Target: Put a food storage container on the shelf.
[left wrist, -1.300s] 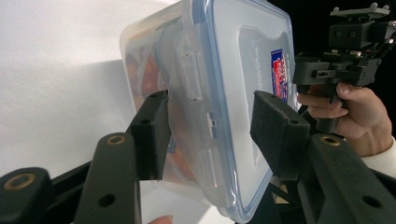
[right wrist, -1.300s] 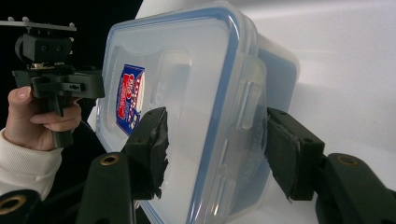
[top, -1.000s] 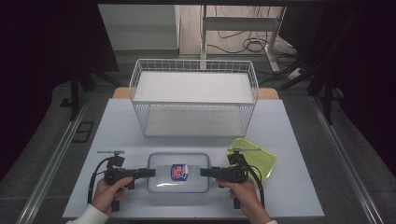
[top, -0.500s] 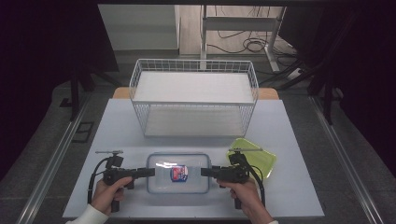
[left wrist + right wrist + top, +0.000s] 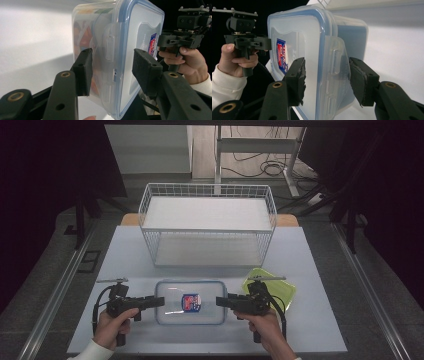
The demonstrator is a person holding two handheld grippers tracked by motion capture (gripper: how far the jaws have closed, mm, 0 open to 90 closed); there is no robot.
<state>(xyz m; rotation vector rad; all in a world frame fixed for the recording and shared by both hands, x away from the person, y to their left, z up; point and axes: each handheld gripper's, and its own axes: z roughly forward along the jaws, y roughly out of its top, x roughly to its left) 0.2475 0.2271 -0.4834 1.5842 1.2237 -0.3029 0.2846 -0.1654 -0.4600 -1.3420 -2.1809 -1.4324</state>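
A clear plastic food box (image 5: 190, 302) with a blue-rimmed lid and a red-and-blue sticker lies near the table's front edge, with food showing inside. My left gripper (image 5: 161, 301) clamps its left end. In the left gripper view the gripper (image 5: 111, 72) has one pad on the base and one on the lid of the box (image 5: 135, 32). My right gripper (image 5: 220, 301) grips the right end. In the right gripper view its pads (image 5: 327, 80) bracket the side latch of the box (image 5: 297, 32), lid on one side, base on the other.
A white wire basket (image 5: 207, 227) stands behind the box at mid-table. A green lidded dish (image 5: 282, 287) lies just right of my right hand. The pale table (image 5: 130, 257) ends close in front of the hands.
The left gripper has risen slightly with its end of the box. The right hand has hardly moved.
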